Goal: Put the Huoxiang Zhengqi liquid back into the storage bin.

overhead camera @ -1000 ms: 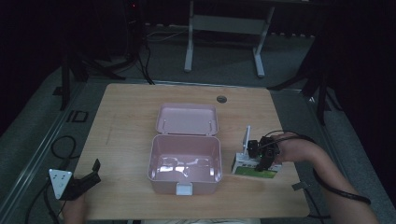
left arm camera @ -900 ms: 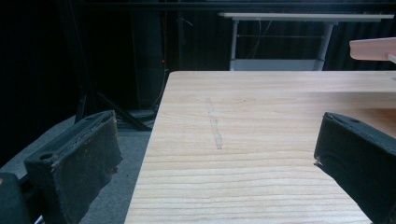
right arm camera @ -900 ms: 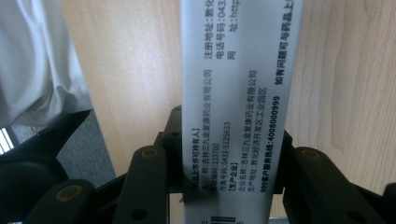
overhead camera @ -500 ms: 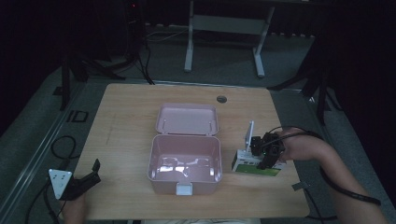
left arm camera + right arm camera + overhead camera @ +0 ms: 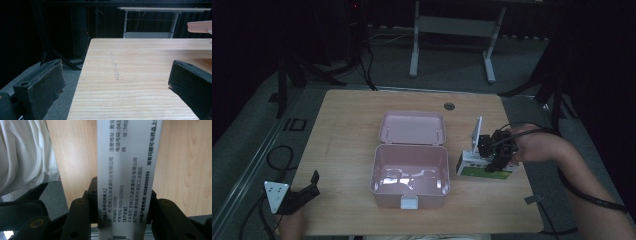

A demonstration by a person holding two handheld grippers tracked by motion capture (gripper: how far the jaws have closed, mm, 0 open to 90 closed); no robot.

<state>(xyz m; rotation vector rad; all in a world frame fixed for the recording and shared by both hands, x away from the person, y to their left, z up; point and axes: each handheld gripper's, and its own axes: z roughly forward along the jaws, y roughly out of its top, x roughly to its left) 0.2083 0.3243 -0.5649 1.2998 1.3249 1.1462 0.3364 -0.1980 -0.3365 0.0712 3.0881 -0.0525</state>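
1. So the thing we're dealing with is the white-and-green medicine carton (image 5: 484, 167), sitting at the right side of the table (image 5: 347, 130), just right of the pink box. In the right gripper view the same carton (image 5: 127, 182) runs straight up the middle of the picture, printed face toward the camera, so its long axis lines up with the way the jaws point.

2. The right gripper (image 5: 494, 152) has it. Its jaws are clamped on the carton's two long sides, one pad each side, with nothing loose showing. In the high view a white flap stands up at the carton's far-left end.

3. The relation that matters for us: the open pink box (image 5: 409, 177) lies directly left of the carton, and its tray is empty with the lid (image 5: 413, 128) folded back on the far side. From the high view the carton's long axis runs left to right, same as the tray's long side, so we'd guess it can travel left and drop in without much turning.

4. The right hand is far nearer. The left gripper (image 5: 302, 192) sits at the near-left corner of the table, well apart from everything, jaws spread wide and holding nothing, pointing along bare wood.
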